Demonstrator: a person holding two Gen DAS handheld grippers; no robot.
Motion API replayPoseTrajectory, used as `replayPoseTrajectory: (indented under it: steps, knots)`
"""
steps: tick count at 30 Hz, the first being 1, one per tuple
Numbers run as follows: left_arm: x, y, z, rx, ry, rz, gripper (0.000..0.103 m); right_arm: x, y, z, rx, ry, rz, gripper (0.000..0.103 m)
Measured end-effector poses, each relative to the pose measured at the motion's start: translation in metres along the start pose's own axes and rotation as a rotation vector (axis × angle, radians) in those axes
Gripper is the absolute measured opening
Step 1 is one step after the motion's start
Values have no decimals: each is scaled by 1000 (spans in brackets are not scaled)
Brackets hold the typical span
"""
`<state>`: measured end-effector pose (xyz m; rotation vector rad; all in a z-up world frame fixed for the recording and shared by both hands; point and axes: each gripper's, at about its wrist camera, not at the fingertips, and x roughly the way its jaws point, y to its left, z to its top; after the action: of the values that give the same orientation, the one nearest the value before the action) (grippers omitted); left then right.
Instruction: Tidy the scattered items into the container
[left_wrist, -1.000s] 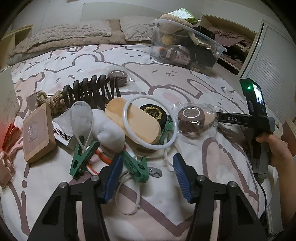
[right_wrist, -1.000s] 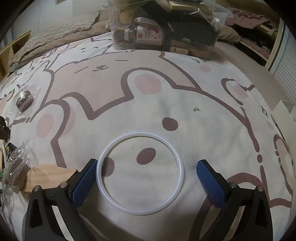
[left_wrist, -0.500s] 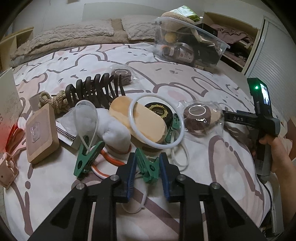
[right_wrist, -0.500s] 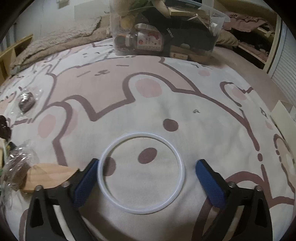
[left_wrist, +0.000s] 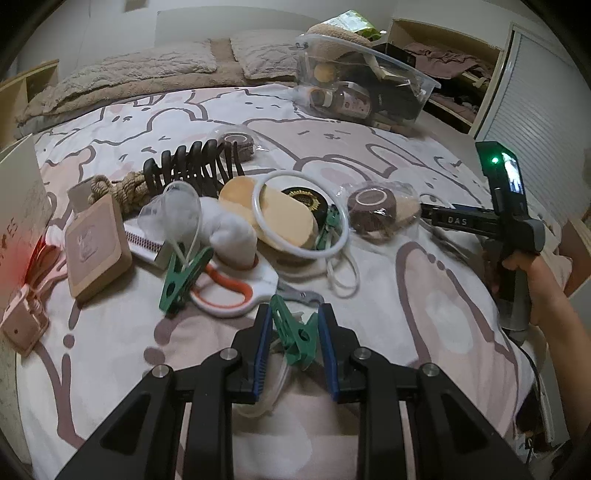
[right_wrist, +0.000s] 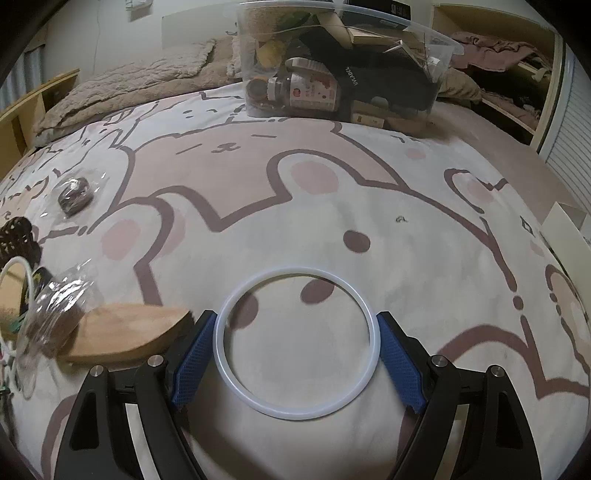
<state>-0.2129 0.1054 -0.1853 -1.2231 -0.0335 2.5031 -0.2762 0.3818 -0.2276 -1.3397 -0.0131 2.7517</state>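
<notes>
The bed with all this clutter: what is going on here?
A person with a gripper in each hand is tidying items into the clear container. The left gripper is shut on a green clothes peg. The right gripper is closing around a white ring lying on the bedspread.

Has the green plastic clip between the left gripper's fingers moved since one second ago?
Yes. The green plastic clip has shifted toward the camera, away from the orange-handled scissors.
</notes>
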Motion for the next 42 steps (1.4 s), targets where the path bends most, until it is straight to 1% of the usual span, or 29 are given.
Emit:
replayPoseTrajectory:
  steps: [10,15,19,20,22,25,27,31,33,36,42]
  knots:
    - [-19,-1,-25,24,36,-48,25,-19,10,-21,7,2,6,85]
    - [-25,-4,-35,53,38,-51,25,-29,17,-31,-5,6,6,85]
    - [-27,-7,-39,84,23,-33,26,-36,24,-41,-18,6,-8,85]
    - [-25,-9,-40,97,27,-23,27,-38,25,-43,-20,5,-8,85]
    - [-23,-12,-42,123,30,-2,39,-42,27,-48,-19,3,-2,85]
    - [-23,-18,-43,178,16,33,50,-48,30,-56,-22,-2,3,85]
    - [-23,-22,-43,231,6,63,55,-51,33,-61,-28,-6,2,85]
    - [-25,-32,-44,323,-12,105,56,-57,36,-68,-29,-14,4,85]
    - [-30,-36,-45,355,-39,117,56,-60,37,-72,-26,-18,8,85]
    - [-41,-43,-45,377,-71,101,56,-62,38,-75,-25,-27,9,85]
    - [-51,-63,-48,414,-84,11,56,-63,37,-77,-20,-34,12,85]
